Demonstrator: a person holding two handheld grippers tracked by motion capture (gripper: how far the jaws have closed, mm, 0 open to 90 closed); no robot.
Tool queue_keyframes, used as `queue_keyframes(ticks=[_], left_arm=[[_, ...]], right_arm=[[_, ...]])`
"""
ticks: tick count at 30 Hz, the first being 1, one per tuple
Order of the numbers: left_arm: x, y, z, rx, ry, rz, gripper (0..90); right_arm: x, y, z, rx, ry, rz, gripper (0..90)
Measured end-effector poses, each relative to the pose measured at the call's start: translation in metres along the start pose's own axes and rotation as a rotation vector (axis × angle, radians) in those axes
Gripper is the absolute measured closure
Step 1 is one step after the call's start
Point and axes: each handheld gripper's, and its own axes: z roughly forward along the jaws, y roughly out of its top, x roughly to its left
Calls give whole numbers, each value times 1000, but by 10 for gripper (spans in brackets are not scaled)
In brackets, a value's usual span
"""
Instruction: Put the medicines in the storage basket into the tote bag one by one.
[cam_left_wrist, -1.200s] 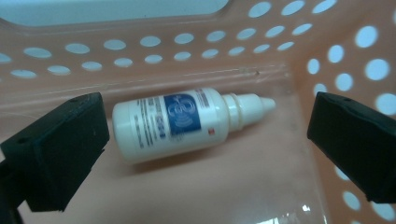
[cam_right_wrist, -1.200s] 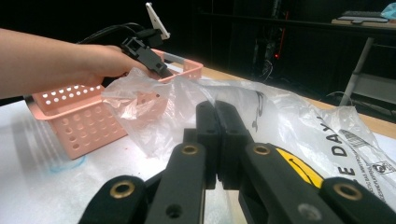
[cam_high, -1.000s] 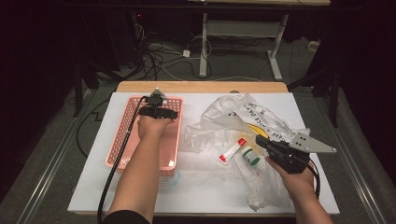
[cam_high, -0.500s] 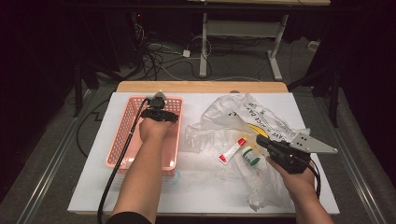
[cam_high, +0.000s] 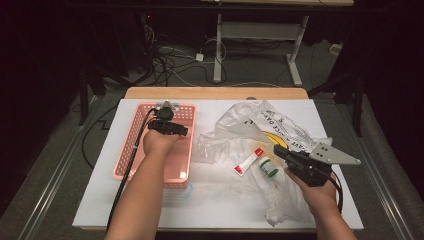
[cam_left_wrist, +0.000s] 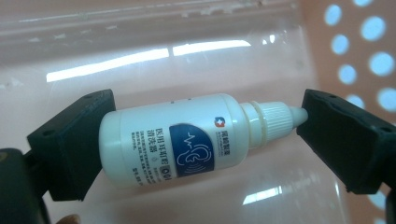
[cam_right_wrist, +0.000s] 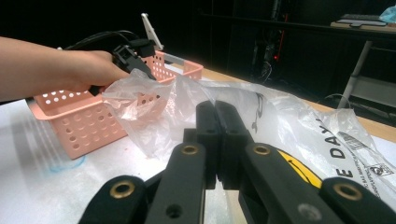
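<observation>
Left gripper inside pink perforated plastic basket, jaws just closing, gripping small white dropper bottle lengthwise; bottle base hidden behind jaw at 9 o'clock. Right gripper clamped shut, empty.

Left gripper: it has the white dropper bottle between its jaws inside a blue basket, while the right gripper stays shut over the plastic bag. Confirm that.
Wrong on one count: the basket is pink, not blue, as the high view shows. The rest stands: the left gripper has the white dropper bottle between its jaws, and the right gripper is shut over the plastic bag.

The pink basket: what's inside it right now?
Inside the pink basket, a small white dropper bottle lies on its side between the left gripper pads. The hand and forearm cover much of the basket floor, so anything there stays hidden.
</observation>
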Motion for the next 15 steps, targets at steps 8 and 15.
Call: queue_keyframes(ticks=[8,15], left_arm=[[-6,-17,-18,18,-24,51,59],[-6,-31,-38,0,-16,85,59]], right_arm=[[2,0,2,4,6,-8,900],[3,0,2,6,7,-5,900]])
